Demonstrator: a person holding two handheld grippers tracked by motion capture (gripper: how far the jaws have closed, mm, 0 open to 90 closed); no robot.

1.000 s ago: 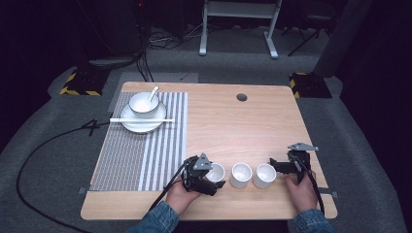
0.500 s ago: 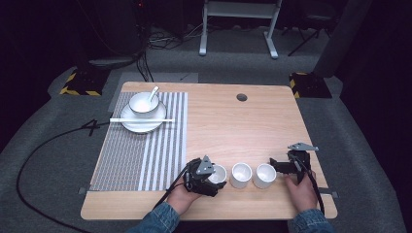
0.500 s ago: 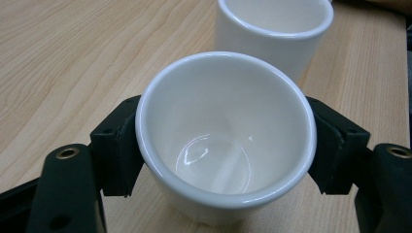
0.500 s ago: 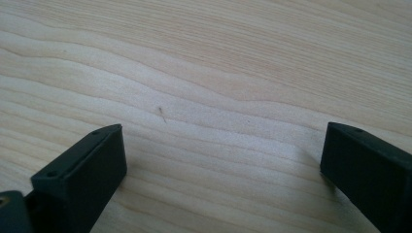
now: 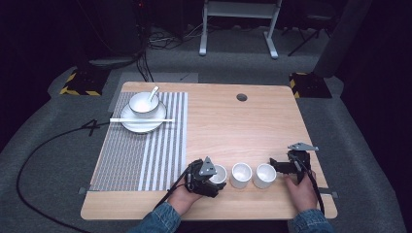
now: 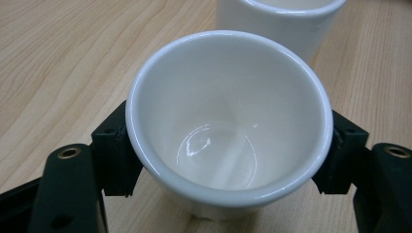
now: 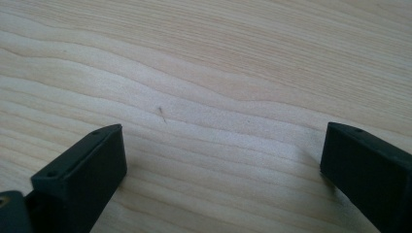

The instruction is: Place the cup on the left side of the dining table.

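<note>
Three white cups stand in a row near the table's front edge: a left cup (image 5: pixel 219 172) (image 6: pixel 228 121), a middle cup (image 5: pixel 241 174) (image 6: pixel 282 14) and a right cup (image 5: pixel 265 174). My left gripper (image 5: pixel 214 178) (image 6: pixel 228 150) is shut on the left cup, one black jaw pressed on each side of its wall. The cup stands upright and is empty. My right gripper (image 5: pixel 280 166) (image 7: pixel 226 141) sits just right of the right cup, open, with bare wood between its jaws.
A striped placemat (image 5: pixel 141 155) covers the table's left part. At its far end a plate (image 5: pixel 130 124) carries a bowl (image 5: pixel 142 103) with a spoon (image 5: pixel 153 91), and chopsticks (image 5: pixel 160 120) lie across the plate. A small hole (image 5: pixel 241 97) is in the far tabletop.
My left gripper has edged slightly to the right around the left cup. The right gripper and the other two cups have stayed put.
</note>
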